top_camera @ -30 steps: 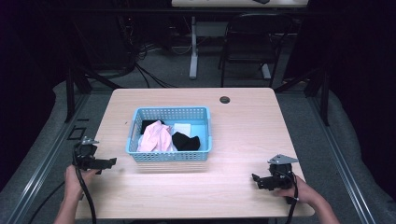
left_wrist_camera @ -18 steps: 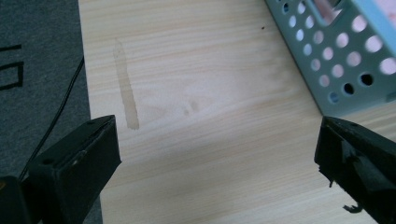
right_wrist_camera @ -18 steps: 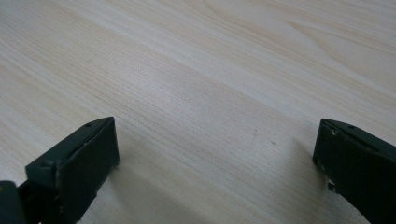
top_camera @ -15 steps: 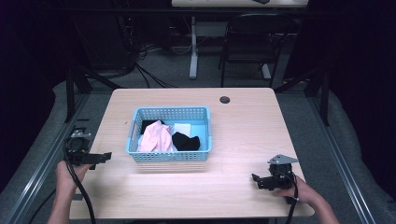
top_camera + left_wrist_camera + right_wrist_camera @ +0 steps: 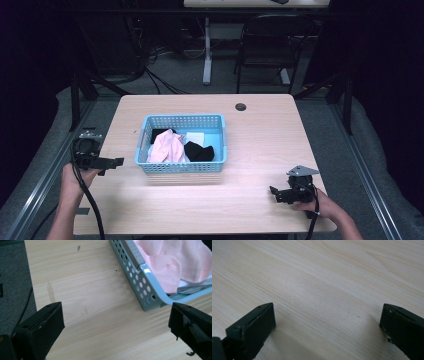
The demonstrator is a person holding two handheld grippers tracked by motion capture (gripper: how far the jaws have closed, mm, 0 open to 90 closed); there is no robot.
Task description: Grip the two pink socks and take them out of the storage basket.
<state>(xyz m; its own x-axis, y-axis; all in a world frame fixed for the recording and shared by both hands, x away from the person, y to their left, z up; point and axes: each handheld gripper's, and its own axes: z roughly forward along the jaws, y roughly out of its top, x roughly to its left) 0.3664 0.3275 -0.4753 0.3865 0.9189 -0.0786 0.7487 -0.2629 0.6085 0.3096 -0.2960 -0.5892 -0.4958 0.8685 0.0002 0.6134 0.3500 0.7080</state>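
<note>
Beside left tongs (image 5: 114, 162), blue basket (image 5: 181, 167) long axis crosswise; both tongs agape, right tongs (image 5: 275, 192) empty.

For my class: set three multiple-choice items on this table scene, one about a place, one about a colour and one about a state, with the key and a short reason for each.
1. Where does the basket stand?
A. on the table
B. on the floor
C. on the chair

2. What colour is the cloth at the basket's left end?
A. green
B. pink
C. yellow

3. How do the jaws of the left gripper stand?
A. shut on cloth
B. shut on the basket
C. wide open, holding nothing

Key: 1 A, the basket sits on the wooden top; 2 B, pink folds show in the left gripper view; 3 C, bare wood lies between the jaws.
</note>
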